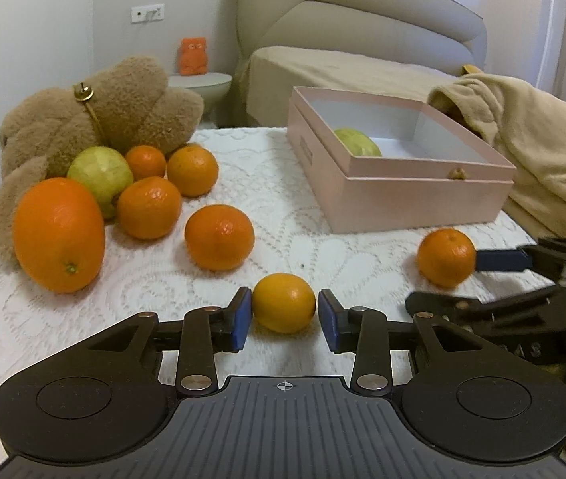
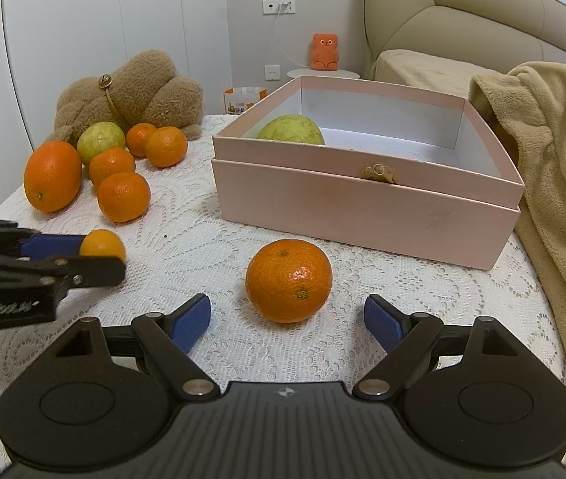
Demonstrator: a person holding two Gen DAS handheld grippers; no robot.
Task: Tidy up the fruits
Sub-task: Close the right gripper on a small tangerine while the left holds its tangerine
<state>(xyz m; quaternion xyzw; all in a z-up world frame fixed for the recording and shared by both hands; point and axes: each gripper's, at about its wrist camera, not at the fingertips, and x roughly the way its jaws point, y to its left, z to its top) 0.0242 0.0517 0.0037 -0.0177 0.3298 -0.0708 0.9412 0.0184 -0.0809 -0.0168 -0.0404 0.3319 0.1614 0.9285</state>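
My left gripper (image 1: 284, 315) has its blue pads on either side of a small yellow-orange fruit (image 1: 284, 302) on the lace tablecloth; the left pad touches it and the right pad stands a hair off. That fruit also shows in the right wrist view (image 2: 103, 244). My right gripper (image 2: 286, 321) is open, with a mandarin (image 2: 288, 280) just ahead between its fingers, untouched. A pink box (image 2: 366, 211) holds one green fruit (image 2: 291, 129). Several oranges and mandarins (image 1: 219, 237) and a green fruit (image 1: 101, 173) lie at the left.
A brown teddy bear (image 1: 95, 111) lies behind the fruit pile at the back left. A beige blanket (image 2: 562, 183) hangs along the table's right side beside the box. A bed and a side table with an orange figure (image 2: 324, 52) stand beyond.
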